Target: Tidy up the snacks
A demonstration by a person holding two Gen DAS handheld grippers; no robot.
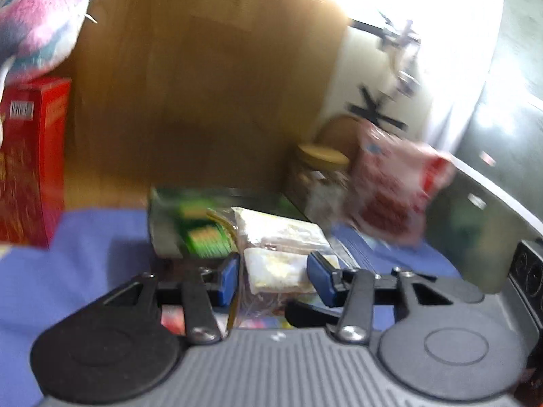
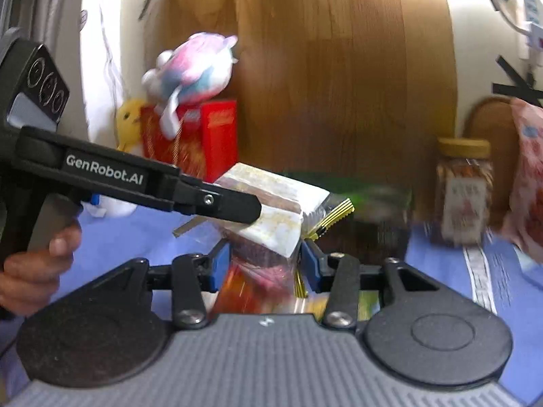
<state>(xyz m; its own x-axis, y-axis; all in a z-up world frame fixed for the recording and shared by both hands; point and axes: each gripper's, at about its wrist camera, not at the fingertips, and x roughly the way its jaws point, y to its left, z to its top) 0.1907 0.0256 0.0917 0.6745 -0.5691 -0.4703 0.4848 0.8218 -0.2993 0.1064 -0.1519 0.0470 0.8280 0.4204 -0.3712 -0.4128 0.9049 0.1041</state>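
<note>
While both views are motion-blurred, the main stuff reads ok. Left wrist view: left gripper (image 1: 273, 279) w/ blue pads either side of a clear snack pack (image 1: 281, 237) (cream/brown wafers inside); pads look close on the plastic but contact is smeared, so can't tell if clamped or just straddling. Pack sits over the blue cloth (image 1: 85, 254), in front of a green box (image 1: 193, 224). Jar (image 1: 320, 176) w/ tan lid and a red-white bag (image 1: 393, 186) stand toward the far right edge of the cloth; red box (image 1: 30, 162) at far left w/ plush (image 1: 40, 23) on top.

Right wrist view: left gripper (image 2: 258, 210) comes in from left side, its black finger lying against the pack (image 2: 271, 203), which appears lifted off the cloth (image 2: 112, 237). Right gripper (image 2: 259, 264) sits under it, pads apart around the lower wrapper, gap visible on both sides, so not gripping. Jar (image 2: 463, 190) and bag (image 2: 526, 176) at right, red box (image 2: 203, 135) at back.

Risks, prob.: slippery film + loose hold → pack slides out or tilts and drops; two grippers crowding the same pack could collide or tear the wrapper; fast swing toward the jar could tip it.
</note>
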